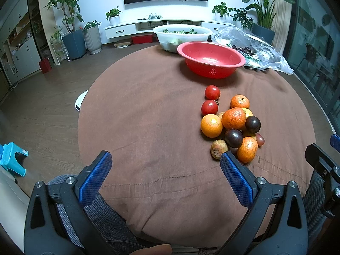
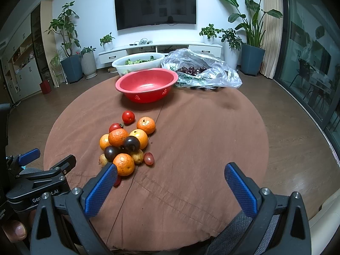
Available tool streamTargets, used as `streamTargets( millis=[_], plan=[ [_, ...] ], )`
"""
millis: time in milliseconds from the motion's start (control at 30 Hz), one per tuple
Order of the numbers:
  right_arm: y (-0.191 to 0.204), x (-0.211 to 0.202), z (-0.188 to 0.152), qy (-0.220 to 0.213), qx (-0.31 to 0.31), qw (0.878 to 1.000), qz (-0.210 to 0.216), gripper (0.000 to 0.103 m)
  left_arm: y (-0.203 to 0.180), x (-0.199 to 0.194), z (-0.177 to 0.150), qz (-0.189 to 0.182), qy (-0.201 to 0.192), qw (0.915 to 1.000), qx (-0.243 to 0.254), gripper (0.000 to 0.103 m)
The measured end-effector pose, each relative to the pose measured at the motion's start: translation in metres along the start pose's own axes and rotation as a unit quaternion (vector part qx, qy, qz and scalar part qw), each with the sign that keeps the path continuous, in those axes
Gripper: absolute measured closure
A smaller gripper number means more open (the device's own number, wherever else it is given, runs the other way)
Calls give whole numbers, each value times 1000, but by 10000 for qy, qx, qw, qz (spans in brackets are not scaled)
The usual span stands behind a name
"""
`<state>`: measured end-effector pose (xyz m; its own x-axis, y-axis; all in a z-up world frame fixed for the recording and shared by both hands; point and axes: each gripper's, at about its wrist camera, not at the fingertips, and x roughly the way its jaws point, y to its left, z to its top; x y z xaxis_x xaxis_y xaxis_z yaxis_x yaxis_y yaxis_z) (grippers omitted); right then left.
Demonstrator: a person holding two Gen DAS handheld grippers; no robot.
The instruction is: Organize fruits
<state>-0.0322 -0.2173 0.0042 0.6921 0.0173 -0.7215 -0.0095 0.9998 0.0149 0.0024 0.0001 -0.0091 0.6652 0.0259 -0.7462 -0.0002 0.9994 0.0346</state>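
Note:
A pile of fruit [image 1: 232,125] lies on the brown round table [image 1: 148,116]: several oranges, two red tomatoes [image 1: 212,92], dark plums, brownish fruits and a grape. The pile also shows in the right wrist view [image 2: 125,146]. An empty red bowl [image 1: 210,58] stands beyond it, also in the right wrist view [image 2: 146,85]. My left gripper [image 1: 165,161] is open and empty, near the table's front edge, left of the pile. My right gripper [image 2: 170,174] is open and empty, right of the pile; its left finger [image 2: 102,187] is next to the nearest orange [image 2: 123,164].
A white basin of greens [image 1: 181,35] and a plastic bag with dark cherries [image 1: 250,48] stand at the table's far side. Floor, plants and a TV cabinet lie beyond. A blue stool [image 1: 12,157] stands at the left.

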Motion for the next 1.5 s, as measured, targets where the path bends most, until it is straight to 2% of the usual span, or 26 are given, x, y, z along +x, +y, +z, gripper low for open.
streamTargets(
  millis=[867, 933, 1000, 1100, 1167, 1267, 1333, 1400, 1500],
  plan=[
    [-1, 1, -1, 24, 14, 10000, 12, 0, 0, 3, -4, 14, 21, 10000, 13, 0],
    [-1, 1, -1, 26, 19, 10000, 15, 0, 2, 3, -8, -92, -1, 10000, -28, 0],
    [-1, 1, -2, 17, 20, 10000, 24, 0, 6, 5, -11, -355, 2, 9993, -116, 0],
    [-1, 5, -5, -4, 40, 10000, 52, 0, 9, 12, -15, -1087, 48, 9939, -180, 0],
    [-2, 6, -9, -36, 73, 9999, 87, 0, 6, 19, -19, -1424, 100, 9898, 2, 0],
    [-5, 6, -14, -64, 146, 9997, 194, 0, -8, 27, -29, -1418, 202, 9878, 608, 0],
    [-7, 6, -17, -53, 182, 9995, 270, 1, -17, 32, -32, -1278, 387, 9872, 875, 0],
    [-7, 9, -21, 3, 197, 9991, 373, 4, -21, 37, -34, -1266, 586, 9858, 937, 0],
    [-12, 15, -17, 100, 202, 9987, 450, 8, -20, 32, -30, -1605, 368, 9828, 839, 0]
  ],
)
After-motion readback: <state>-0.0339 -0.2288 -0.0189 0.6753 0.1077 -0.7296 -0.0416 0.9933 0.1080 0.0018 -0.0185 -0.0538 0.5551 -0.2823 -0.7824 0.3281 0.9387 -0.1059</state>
